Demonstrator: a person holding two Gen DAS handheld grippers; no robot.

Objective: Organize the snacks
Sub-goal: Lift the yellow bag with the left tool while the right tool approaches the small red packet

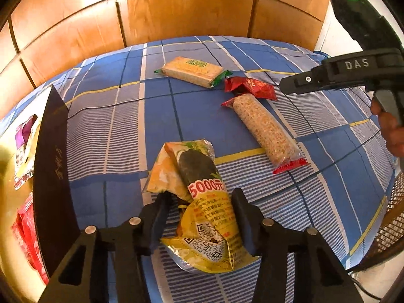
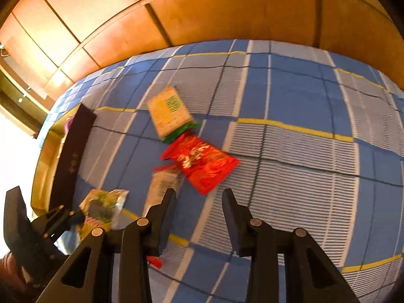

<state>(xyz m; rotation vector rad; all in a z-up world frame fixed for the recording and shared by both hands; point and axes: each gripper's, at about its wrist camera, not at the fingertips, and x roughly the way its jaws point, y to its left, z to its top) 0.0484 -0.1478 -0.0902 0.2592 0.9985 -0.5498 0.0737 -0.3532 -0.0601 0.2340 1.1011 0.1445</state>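
My left gripper [image 1: 200, 202] straddles a yellow snack packet [image 1: 202, 202] marked 5000 that lies on the blue checked cloth [image 1: 121, 131]; the jaws stand at its sides and I cannot tell if they press it. A long cereal bar [image 1: 265, 128], a red packet [image 1: 250, 87] and a cracker pack [image 1: 193, 71] lie beyond. My right gripper [image 2: 199, 197] is open and empty above the cloth, with the red packet [image 2: 202, 162] just ahead and the cracker pack [image 2: 169, 111] farther off. The right gripper also shows in the left wrist view [image 1: 290, 85].
A dark box wall [image 1: 50, 176] stands at the left, with purple and red packets [image 1: 24, 136] inside. Wooden cabinet panels [image 1: 186, 12] rise behind the cloth. A mesh basket [image 1: 394, 217] sits at the right edge.
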